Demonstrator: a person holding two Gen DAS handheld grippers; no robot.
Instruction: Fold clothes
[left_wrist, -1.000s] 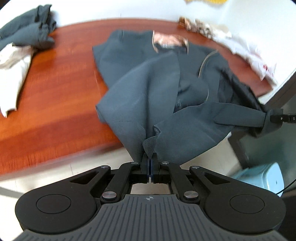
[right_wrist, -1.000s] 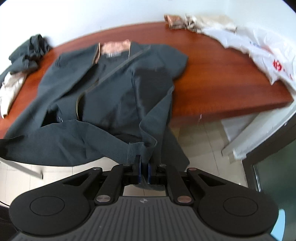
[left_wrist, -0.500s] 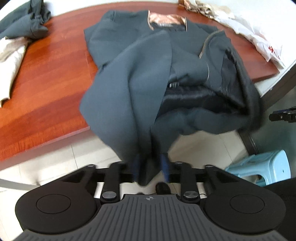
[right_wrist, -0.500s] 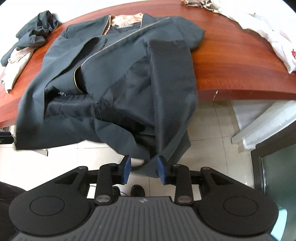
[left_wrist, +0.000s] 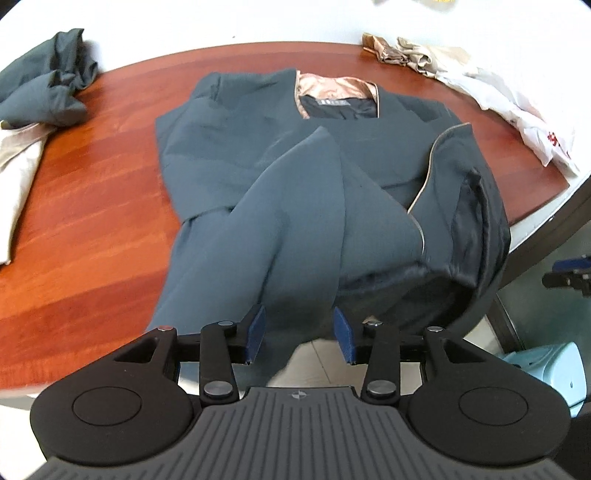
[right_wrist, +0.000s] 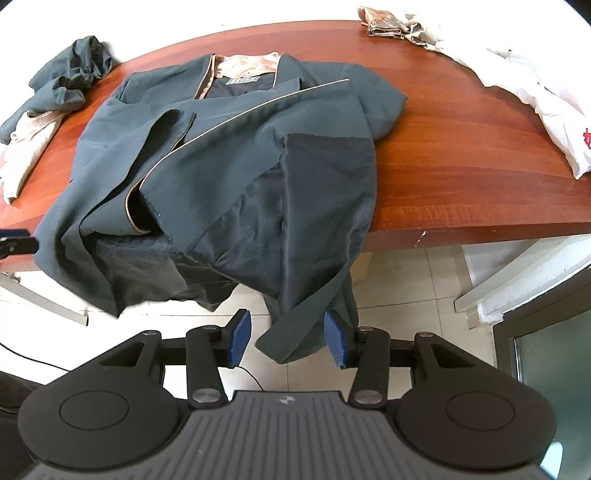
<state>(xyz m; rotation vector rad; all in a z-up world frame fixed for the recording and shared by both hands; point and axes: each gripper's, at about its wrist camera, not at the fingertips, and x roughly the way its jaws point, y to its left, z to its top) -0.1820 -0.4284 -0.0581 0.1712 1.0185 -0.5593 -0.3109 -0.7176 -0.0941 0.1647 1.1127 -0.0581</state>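
A dark teal jacket (left_wrist: 258, 166) with a tan collar lining lies on the red-brown wooden table (left_wrist: 92, 206), collar at the far side, hem hanging over the near edge. It also shows in the right wrist view (right_wrist: 229, 155). Both sleeves are folded across the front. My left gripper (left_wrist: 300, 334) is open, with the left sleeve's end hanging loose between its blue pads. My right gripper (right_wrist: 288, 339) is open, with the right sleeve's cuff (right_wrist: 291, 339) hanging between its pads. Neither gripper holds cloth.
A crumpled dark garment (left_wrist: 48, 88) and a beige cloth (left_wrist: 18, 166) lie at the table's left. White and tan clothes (right_wrist: 517, 74) lie at the far right. A light blue stool (left_wrist: 546, 373) stands on the tiled floor at the right.
Both grippers were shut on the jacket's sleeve ends and held them out; they have opened and let go. The sleeves have dropped across the jacket, ends hanging over the table edge.
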